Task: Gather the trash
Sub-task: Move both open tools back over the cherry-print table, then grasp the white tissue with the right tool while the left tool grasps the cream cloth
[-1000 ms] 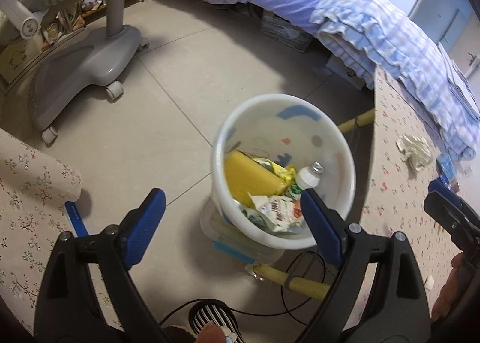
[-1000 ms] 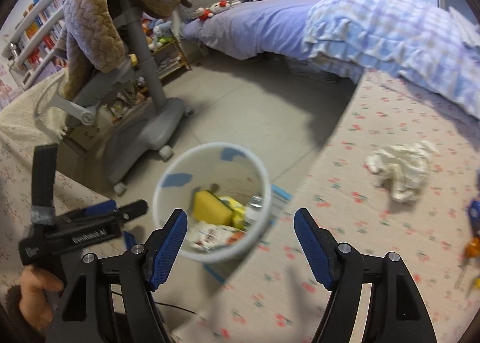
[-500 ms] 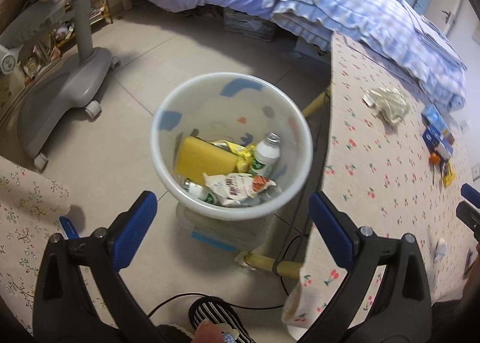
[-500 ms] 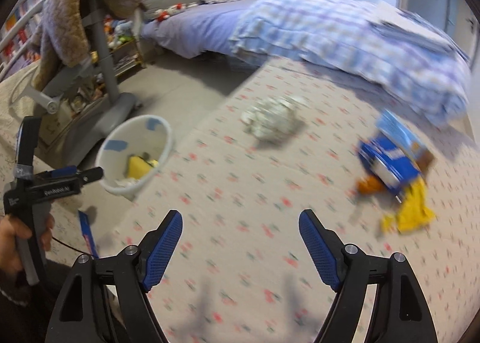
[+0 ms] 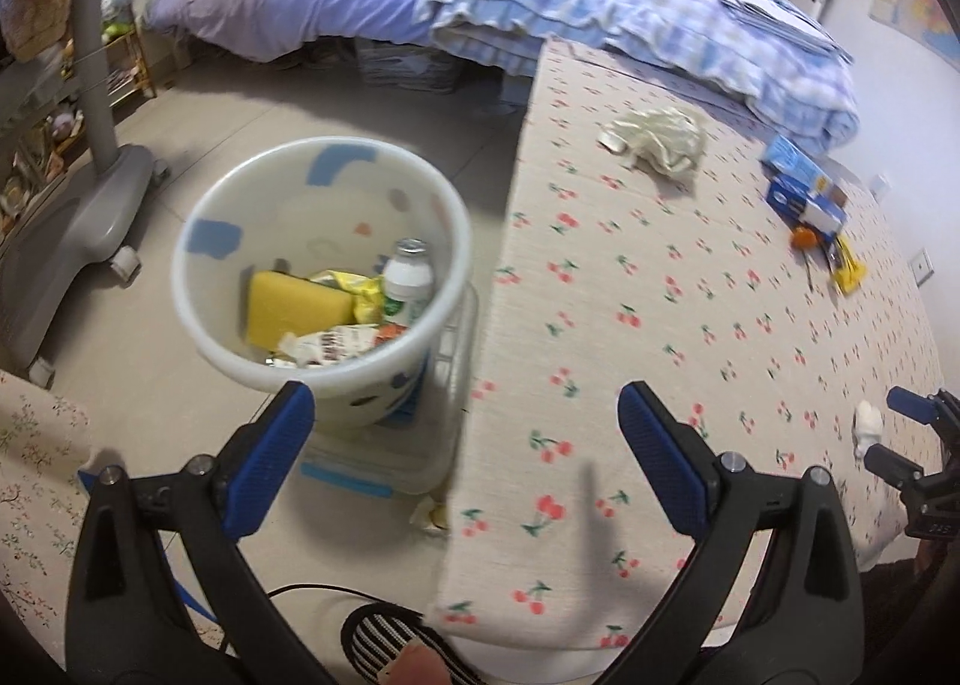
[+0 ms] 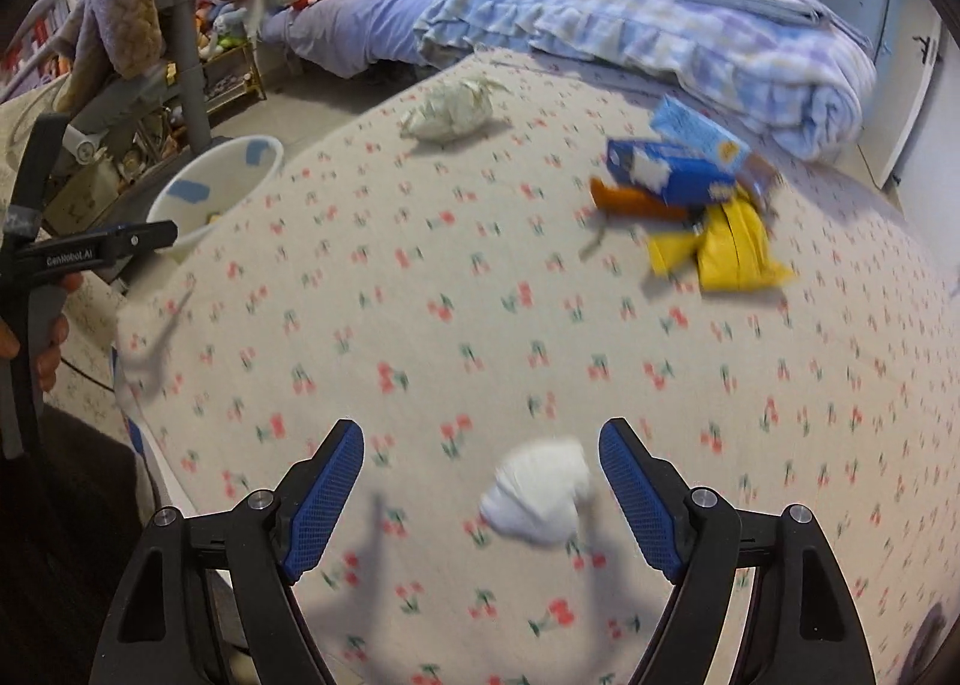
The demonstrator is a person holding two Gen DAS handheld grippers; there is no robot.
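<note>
Right gripper (image 6: 480, 481) is spread wide with a crumpled white tissue wad (image 6: 536, 496) sitting between its blue pads, not pinched, just lying on the cherry-print tablecloth (image 6: 480, 295). Further out there's a blue box (image 6: 672, 169), a yellow wrapper (image 6: 729, 250) and a crumpled plastic bag (image 6: 450, 106). Left gripper (image 5: 465, 433) is wide too, empty, hanging over the table edge next to the white trash bin (image 5: 321, 271), which has a yellow sponge (image 5: 294, 307) and small bottle (image 5: 408, 280) inside.
</note>
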